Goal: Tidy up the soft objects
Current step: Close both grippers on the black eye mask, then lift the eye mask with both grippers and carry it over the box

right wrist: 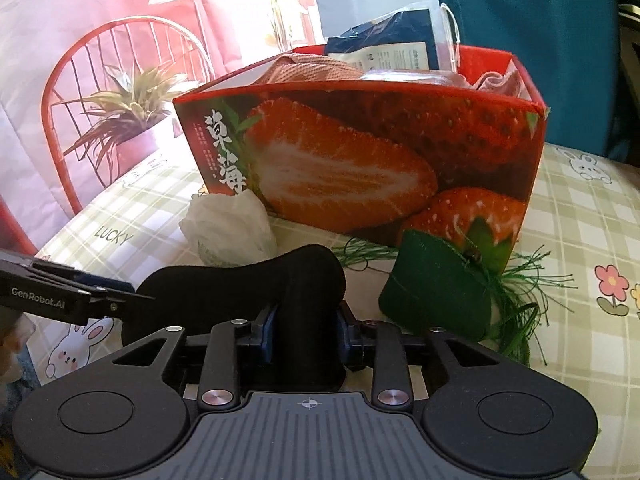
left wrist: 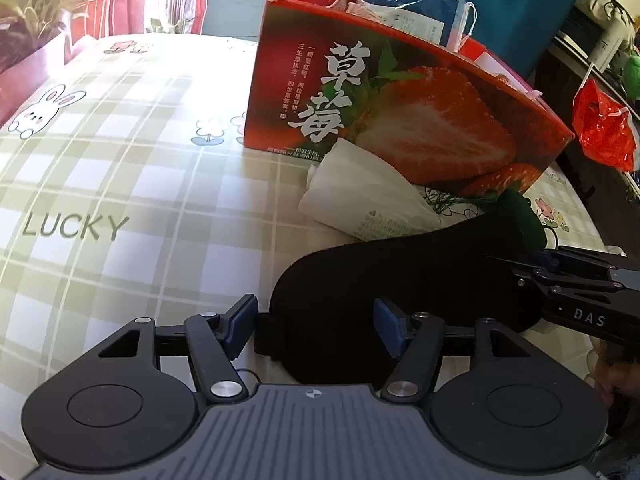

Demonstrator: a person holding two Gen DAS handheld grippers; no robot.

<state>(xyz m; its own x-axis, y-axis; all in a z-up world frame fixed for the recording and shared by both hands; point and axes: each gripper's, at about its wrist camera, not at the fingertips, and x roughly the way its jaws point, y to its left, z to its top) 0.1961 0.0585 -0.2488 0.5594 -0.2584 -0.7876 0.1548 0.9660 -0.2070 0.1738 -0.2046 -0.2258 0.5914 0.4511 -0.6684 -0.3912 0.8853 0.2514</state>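
A black padded sleep mask [left wrist: 400,276] lies on the checked tablecloth [left wrist: 120,168] in front of a red strawberry box [left wrist: 400,112]. My left gripper [left wrist: 316,320] is open, its blue pads on either side of the mask's left end and strap. My right gripper [right wrist: 306,332] is shut on the mask's other end [right wrist: 308,280]; it shows from the side in the left wrist view [left wrist: 520,276]. A crumpled white cloth [right wrist: 230,226] and a dark green tasselled piece [right wrist: 436,300] lie against the box [right wrist: 360,160]. The box holds a pink towel [right wrist: 312,70] and a blue packet [right wrist: 392,48].
A potted plant [right wrist: 128,120] and a red chair [right wrist: 104,92] appear in a printed backdrop behind the table. A teal cloth [right wrist: 520,8] hangs behind the box. A red plastic bag [left wrist: 604,128] sits off the table's right side.
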